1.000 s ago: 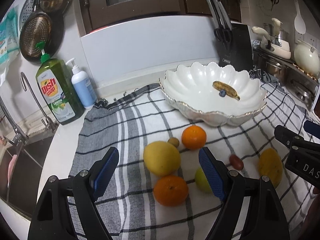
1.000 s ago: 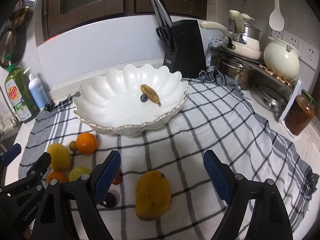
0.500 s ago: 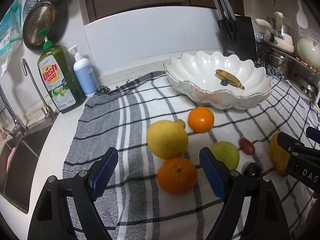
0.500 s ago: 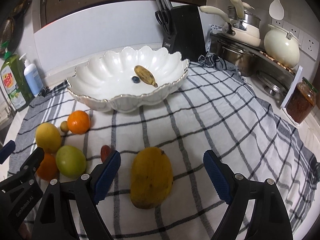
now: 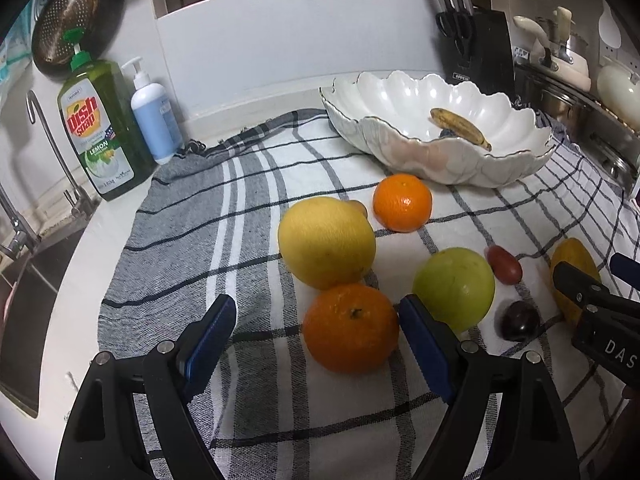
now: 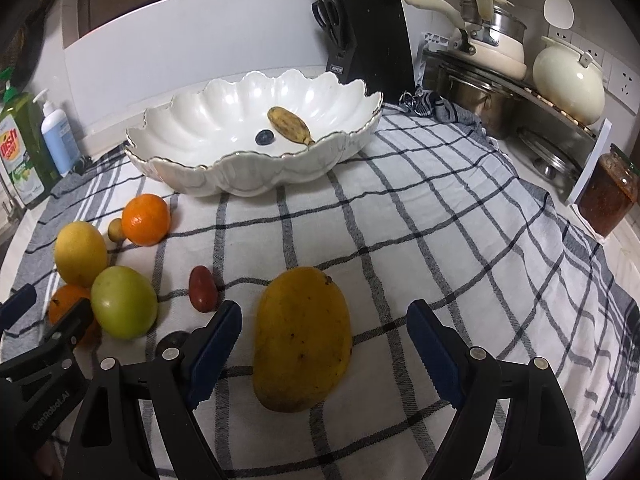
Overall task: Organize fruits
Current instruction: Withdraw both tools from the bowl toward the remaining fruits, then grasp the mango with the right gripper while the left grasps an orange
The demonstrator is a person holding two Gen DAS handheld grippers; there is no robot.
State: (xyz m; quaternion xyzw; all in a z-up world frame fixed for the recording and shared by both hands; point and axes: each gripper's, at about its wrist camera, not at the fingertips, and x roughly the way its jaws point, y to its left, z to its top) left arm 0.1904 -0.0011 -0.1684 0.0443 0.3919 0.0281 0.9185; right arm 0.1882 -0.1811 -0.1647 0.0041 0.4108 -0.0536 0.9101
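Left wrist view: the left gripper (image 5: 316, 336) is being brought lower and closer than a second ago; jaws spread, nothing held; the near orange (image 5: 351, 328) is being framed between the pads, toward the cloth's (image 5: 256, 240) near edge.
Right wrist view: the right gripper (image 6: 324, 340) is being advanced likewise; jaws parted, empty; the mango (image 6: 302, 338) is being straddled.
Bowl (image 6: 180, 168): at the cloth's far edge; a banana (image 6: 289, 125) is being held in it.
Meaning: two pickups are judged imminent; most fruit is not yet sorted.

A home kitchen: dish soap (image 5: 98, 136), knife block (image 6: 370, 36), stacked pots (image 6: 490, 44)
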